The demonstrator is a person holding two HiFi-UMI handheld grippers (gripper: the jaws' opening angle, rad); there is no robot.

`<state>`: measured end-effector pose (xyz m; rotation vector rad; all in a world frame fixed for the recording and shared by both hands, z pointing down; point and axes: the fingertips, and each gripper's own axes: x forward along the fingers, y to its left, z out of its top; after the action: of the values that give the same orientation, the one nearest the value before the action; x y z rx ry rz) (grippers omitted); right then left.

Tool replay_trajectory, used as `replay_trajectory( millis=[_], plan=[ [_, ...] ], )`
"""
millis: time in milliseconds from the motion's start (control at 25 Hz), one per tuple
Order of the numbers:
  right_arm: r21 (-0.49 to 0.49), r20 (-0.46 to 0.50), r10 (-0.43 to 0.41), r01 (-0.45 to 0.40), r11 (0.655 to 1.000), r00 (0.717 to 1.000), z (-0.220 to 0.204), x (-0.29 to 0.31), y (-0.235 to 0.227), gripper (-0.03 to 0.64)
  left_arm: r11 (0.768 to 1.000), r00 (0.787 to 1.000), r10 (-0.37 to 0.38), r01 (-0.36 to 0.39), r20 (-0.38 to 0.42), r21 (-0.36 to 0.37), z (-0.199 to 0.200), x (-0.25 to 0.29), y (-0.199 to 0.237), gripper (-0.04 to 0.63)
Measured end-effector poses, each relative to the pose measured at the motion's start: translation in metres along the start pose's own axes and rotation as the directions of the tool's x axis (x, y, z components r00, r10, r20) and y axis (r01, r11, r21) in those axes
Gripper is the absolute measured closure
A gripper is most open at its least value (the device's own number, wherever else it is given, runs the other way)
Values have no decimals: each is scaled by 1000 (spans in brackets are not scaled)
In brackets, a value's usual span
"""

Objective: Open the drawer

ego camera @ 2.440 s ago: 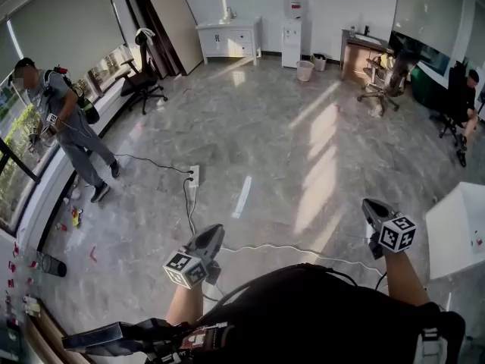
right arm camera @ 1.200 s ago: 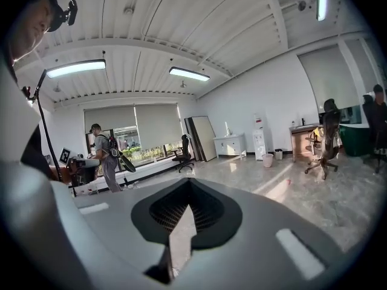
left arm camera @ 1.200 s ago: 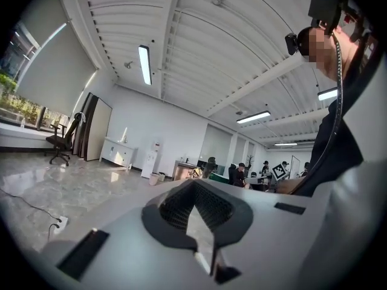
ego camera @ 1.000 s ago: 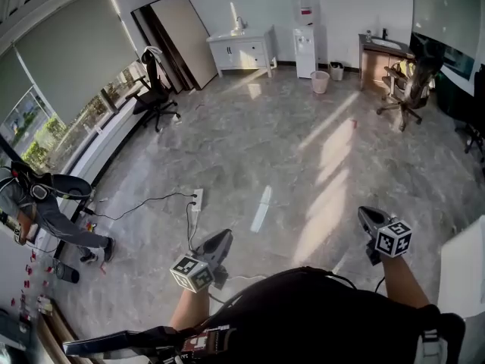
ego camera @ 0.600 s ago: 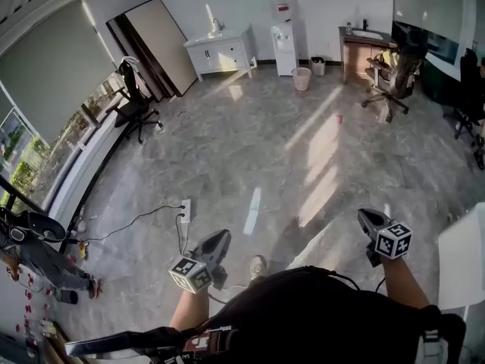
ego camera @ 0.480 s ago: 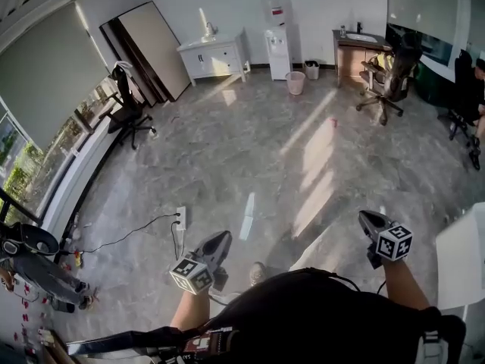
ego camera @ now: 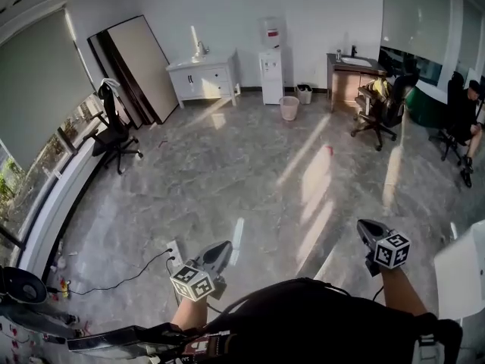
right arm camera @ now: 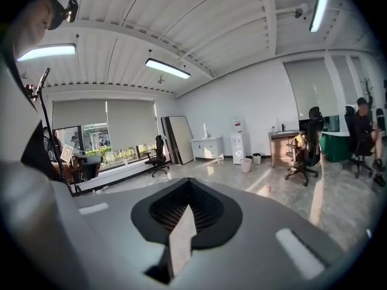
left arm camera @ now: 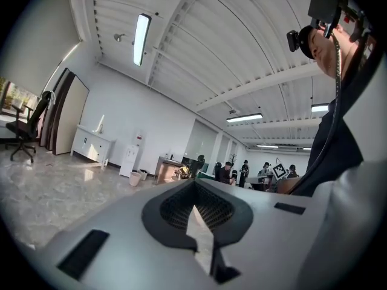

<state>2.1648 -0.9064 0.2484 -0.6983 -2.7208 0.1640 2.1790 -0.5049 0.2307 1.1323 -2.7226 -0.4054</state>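
The left gripper [ego camera: 218, 250] and right gripper [ego camera: 367, 227] are pressed together, empty. The drawer (probably in the cabinet [ego camera: 203, 80] at the far wall) stands well apart. Unless spread on arrival, they may bump its handle, not grasp it.

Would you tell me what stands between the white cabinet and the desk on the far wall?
In the head view, a water dispenser stands between the cabinet and the desk, with a pink bin and a smaller bin nearer the desk.
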Motion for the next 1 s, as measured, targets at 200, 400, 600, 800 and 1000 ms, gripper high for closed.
replay_trajectory(
  millis=[200, 400, 600, 800, 1000],
  plan=[
    [1, 8, 35, -35, 999, 999, 23, 91, 25, 615, 1000, 1000, 16, -16, 0, 5, 26, 5, 82, 604],
    [-2, -28, 69, -69, 998, 997, 21, 147, 34, 615, 999, 999, 42, -42, 1, -16, 24, 6, 129, 604],
    [17, -33, 86, -85, 996, 996, 38, 186, 12, 615, 996, 996, 85, -86, -12, -28, 30, 19, 152, 604],
    [6, -39, 167, -167, 986, 985, 57, 236, -18, 615, 987, 987, 161, -161, 15, -10, 44, 43, 169, 604],
    [-39, -47, 252, -254, 966, 967, 93, 299, -63, 615, 970, 968, 242, -243, 62, -2, 66, 93, 187, 604]
  ],
)
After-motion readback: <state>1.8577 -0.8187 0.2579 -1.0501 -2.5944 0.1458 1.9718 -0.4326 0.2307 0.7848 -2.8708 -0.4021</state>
